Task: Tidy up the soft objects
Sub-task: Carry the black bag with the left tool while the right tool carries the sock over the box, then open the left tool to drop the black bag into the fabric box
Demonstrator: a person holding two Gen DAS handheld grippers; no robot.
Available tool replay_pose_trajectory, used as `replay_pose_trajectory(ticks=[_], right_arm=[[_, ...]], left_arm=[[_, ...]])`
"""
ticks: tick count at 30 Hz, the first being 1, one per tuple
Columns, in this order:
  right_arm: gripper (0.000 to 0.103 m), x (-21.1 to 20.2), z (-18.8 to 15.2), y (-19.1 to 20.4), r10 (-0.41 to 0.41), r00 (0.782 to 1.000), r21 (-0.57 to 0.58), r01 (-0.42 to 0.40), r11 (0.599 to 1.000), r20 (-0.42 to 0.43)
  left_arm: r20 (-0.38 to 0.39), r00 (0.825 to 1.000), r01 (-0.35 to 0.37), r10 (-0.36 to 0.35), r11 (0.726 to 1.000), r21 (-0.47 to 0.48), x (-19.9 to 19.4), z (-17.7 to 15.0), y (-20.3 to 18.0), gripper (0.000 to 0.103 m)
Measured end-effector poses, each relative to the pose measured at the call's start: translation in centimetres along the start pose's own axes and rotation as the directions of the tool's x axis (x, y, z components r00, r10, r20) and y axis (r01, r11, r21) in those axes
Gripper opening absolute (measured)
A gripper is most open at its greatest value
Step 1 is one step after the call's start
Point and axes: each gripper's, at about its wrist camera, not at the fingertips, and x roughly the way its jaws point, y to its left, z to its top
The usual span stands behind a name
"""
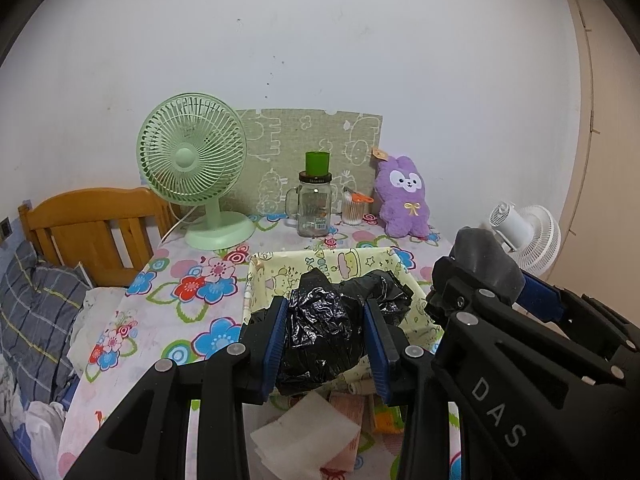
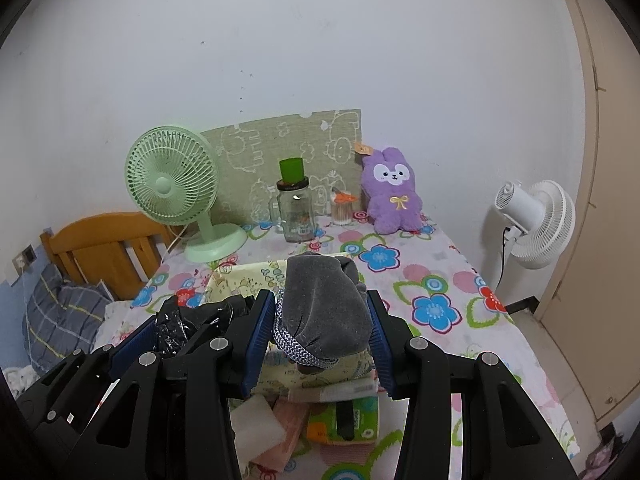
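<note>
A pale yellow fabric basket point(image 1: 262, 276) point(image 2: 240, 276) sits on the flowered table. My left gripper point(image 1: 326, 344) is shut on a crumpled black plastic bag point(image 1: 320, 332) and holds it over the basket; the bag also shows in the right wrist view point(image 2: 176, 328). My right gripper point(image 2: 320, 338) is shut on a grey cloth pouch with a blue-white cord point(image 2: 324, 308), held above the basket's right side; the pouch also shows in the left wrist view point(image 1: 484, 256). A purple plush bunny point(image 1: 402, 196) point(image 2: 394, 192) leans at the back.
A green desk fan point(image 1: 192, 172) point(image 2: 172, 184), a glass jar with a green cup point(image 1: 314, 204) point(image 2: 296, 208) and a cotton-swab holder point(image 1: 354, 208) stand at the back. White foam sheets point(image 1: 304, 436), pink cloths point(image 2: 288, 428) and tissue packs point(image 2: 344, 416) lie in front. A white standing fan point(image 2: 536, 224) is at right.
</note>
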Motion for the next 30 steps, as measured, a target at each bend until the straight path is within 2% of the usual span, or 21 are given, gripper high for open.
replay_pose_trajectory(ticks=[11, 19, 30], right_arm=[[0.049, 2.2, 1.3, -0.2, -0.007, 1.0, 0.003, 0.007, 1.0, 0.003], [0.049, 4.6, 2.5, -0.3, -0.009, 1.0, 0.004, 0.009, 1.0, 0.005], [0.049, 8.2, 3.0, -0.7, 0.002, 1.0, 0.004, -0.002, 1.0, -0.009]], left_arm=[[-0.005, 1.0, 0.002, -0.002, 1.0, -0.003, 1.5, 0.8, 0.0, 0.038], [-0.02, 1.0, -0.003, 0.003, 1.0, -0.01, 4.3, 2.3, 0.2, 0.038], [-0.057, 0.998, -0.012, 0.011, 1.0, -0.026, 7.8, 2.5, 0.7, 0.039]])
